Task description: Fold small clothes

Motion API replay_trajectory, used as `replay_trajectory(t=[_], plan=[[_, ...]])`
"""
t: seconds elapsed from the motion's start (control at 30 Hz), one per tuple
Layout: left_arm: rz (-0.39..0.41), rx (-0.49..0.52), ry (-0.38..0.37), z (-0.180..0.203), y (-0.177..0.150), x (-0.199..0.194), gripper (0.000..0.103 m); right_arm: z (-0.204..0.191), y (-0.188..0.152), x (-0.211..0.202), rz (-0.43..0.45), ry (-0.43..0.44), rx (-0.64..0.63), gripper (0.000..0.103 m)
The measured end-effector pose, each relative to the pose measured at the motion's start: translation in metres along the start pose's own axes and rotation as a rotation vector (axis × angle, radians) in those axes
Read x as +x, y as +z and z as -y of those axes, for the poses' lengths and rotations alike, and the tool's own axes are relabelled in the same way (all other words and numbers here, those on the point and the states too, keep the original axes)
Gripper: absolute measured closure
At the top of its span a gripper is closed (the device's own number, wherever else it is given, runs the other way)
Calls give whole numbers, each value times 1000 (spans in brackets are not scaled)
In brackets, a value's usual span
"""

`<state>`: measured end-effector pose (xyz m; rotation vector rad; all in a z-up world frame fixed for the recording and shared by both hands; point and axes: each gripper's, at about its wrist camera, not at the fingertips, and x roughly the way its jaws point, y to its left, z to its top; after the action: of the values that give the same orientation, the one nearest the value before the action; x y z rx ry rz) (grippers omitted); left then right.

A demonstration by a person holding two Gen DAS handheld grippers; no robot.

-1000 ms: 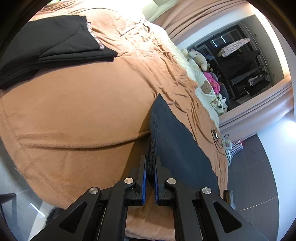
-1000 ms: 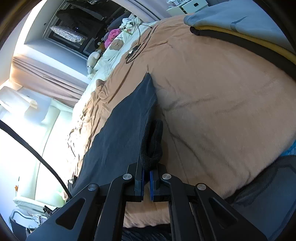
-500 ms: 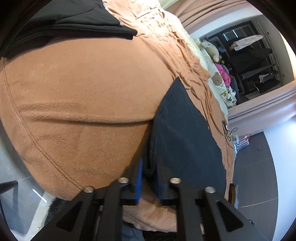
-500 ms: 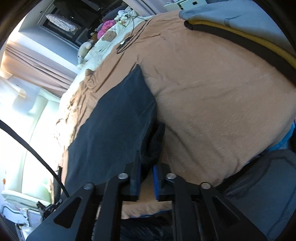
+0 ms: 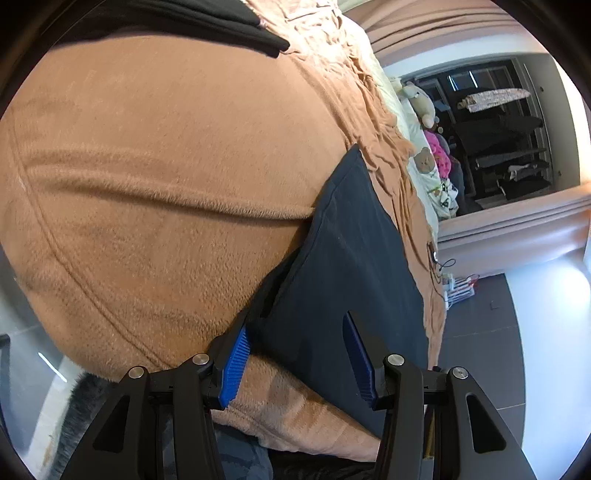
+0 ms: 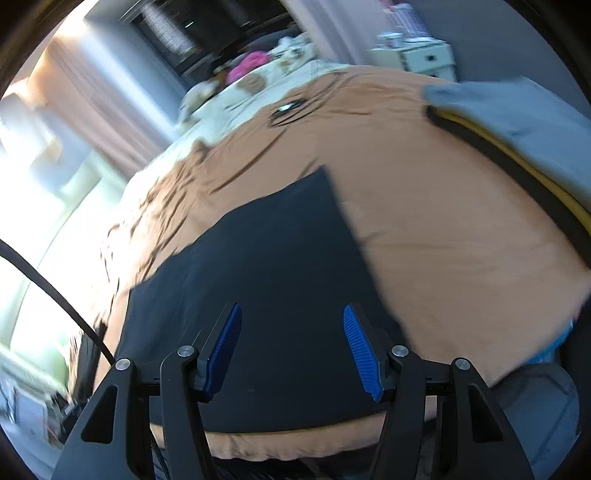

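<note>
Garment flat on blanket near bed's front edge, both grippers over it.

Folded garment (image 6: 266,288) lies on blanket (image 5: 155,177). L gripper (image 5: 295,354) at its near-left corner, R gripper (image 6: 291,343) above its near edge. Folded clothes (image 5: 207,18) far back-left in L view. Stacked clothes pile (image 6: 517,122) to the right in R view. Stuffed toys (image 5: 421,103) behind, by the bed's far end.
</note>
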<state>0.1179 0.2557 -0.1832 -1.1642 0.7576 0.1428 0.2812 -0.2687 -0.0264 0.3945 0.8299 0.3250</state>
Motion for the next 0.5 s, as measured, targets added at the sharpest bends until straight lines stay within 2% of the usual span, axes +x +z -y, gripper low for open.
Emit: replay_trajectory(t=[0.23, 0.5], plan=[[-2, -20, -12, -7, 1, -3, 52, -50, 1, 45, -73, 41, -124, 47], [10, -41, -28, -11, 7, -2, 52, -93, 3, 106, -122, 20, -231, 47]])
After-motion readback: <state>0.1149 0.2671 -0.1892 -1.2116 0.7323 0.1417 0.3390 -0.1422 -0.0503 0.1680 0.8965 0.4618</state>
